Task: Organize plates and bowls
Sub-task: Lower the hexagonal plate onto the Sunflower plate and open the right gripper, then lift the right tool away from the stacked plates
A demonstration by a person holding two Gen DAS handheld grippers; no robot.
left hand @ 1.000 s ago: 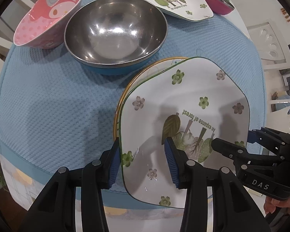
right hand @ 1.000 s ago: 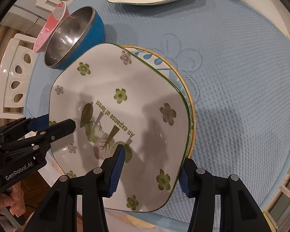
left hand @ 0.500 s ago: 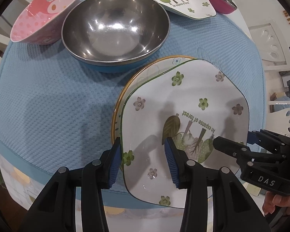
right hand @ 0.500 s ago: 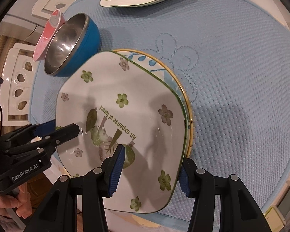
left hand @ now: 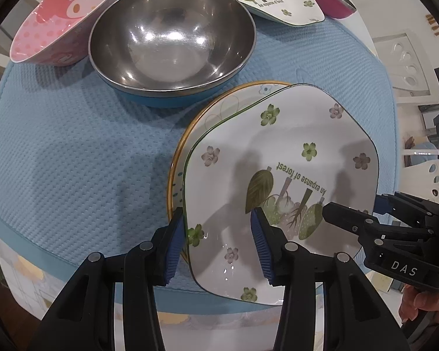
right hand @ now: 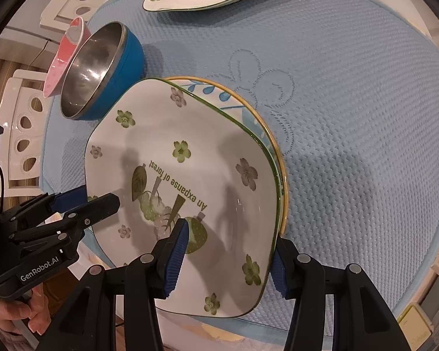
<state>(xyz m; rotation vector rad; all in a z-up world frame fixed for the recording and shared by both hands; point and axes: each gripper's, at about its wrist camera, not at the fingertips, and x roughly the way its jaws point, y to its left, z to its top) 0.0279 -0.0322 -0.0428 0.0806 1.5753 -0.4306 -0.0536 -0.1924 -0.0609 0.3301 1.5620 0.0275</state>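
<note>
Sitting over the left edge of the flower plate (left hand: 292, 152), the left claw (left hand: 218, 244) has one pad outside the rim and one inside, and its jaws are opening. The right claw (right hand: 226, 256) sits the same way over the right edge. I cannot tell if either one is squeezing. Two claws keep a wide plate level, I think. The flower plate lies on top of the yellow-rimmed plate (left hand: 219, 108) at the near side of the tabletop (left hand: 73, 161), so plates stack together. Far left is the steel bowl (left hand: 172, 35).
</note>
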